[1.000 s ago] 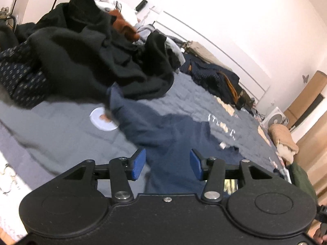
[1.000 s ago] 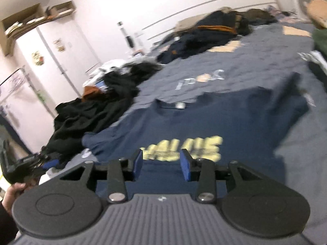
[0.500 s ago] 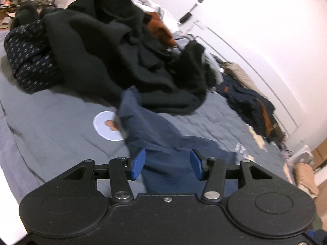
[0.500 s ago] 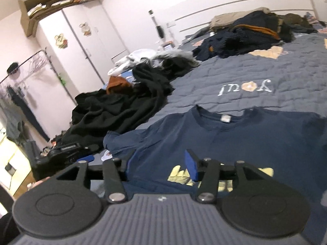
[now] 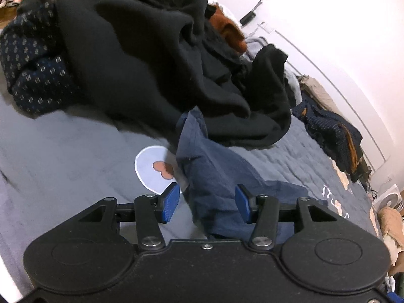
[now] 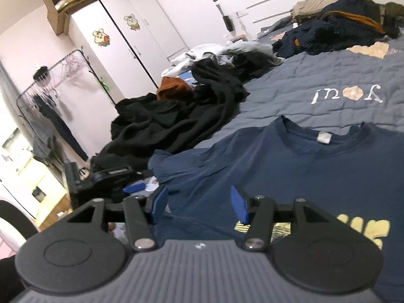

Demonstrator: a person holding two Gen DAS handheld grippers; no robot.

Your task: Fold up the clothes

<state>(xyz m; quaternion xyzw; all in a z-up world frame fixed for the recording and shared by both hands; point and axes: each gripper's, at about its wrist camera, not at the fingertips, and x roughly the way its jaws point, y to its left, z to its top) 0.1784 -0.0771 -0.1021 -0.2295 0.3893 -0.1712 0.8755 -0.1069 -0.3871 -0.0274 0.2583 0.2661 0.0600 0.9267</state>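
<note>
navy t-shirt (image 6: 315, 174) lies spread front-up on a grey quilted bed cover (image 6: 315, 75), its neckline with a small white tag pointing toward the headboard and pale yellow lettering across the chest. seen from the right wrist view, the shirt's sleeve (image 6: 174, 162) is bunched and rumpled at about 10 o'clock from the right hand-held gripper (image 6: 199, 205). that gripper's blue-padded fingers are spread wide apart with nothing between them, hovering just above the shirt's lower chest area.

from the left wrist view, the same sleeve (image 5: 214, 166) rises as a crumpled ridge running from 12 o'clock down toward the left hand-held gripper (image 5: 207, 202). this gripper's blue pads are also well apart, and the sleeve fabric sits in the gap between them; whether either pad touches the cloth cannot be told. a white round patch with a tan heart shape (image 5: 155, 171) on the bed cover shows at about 10 o'clock, just beside the left pad and partly tucked under the sleeve.

beyond the sleeve at 12 o'clock sits a large heap of black clothes (image 5: 151, 58), with a dark dotted garment (image 5: 32, 68) at its 9 o'clock side and a rust-orange garment (image 5: 227, 32) near its top. a second pile of dark clothing (image 5: 330, 131) lies at 2 o'clock by the white headboard. in the right wrist view, a white wardrobe (image 6: 121, 40) with animal stickers stands at 11 o'clock.
</note>
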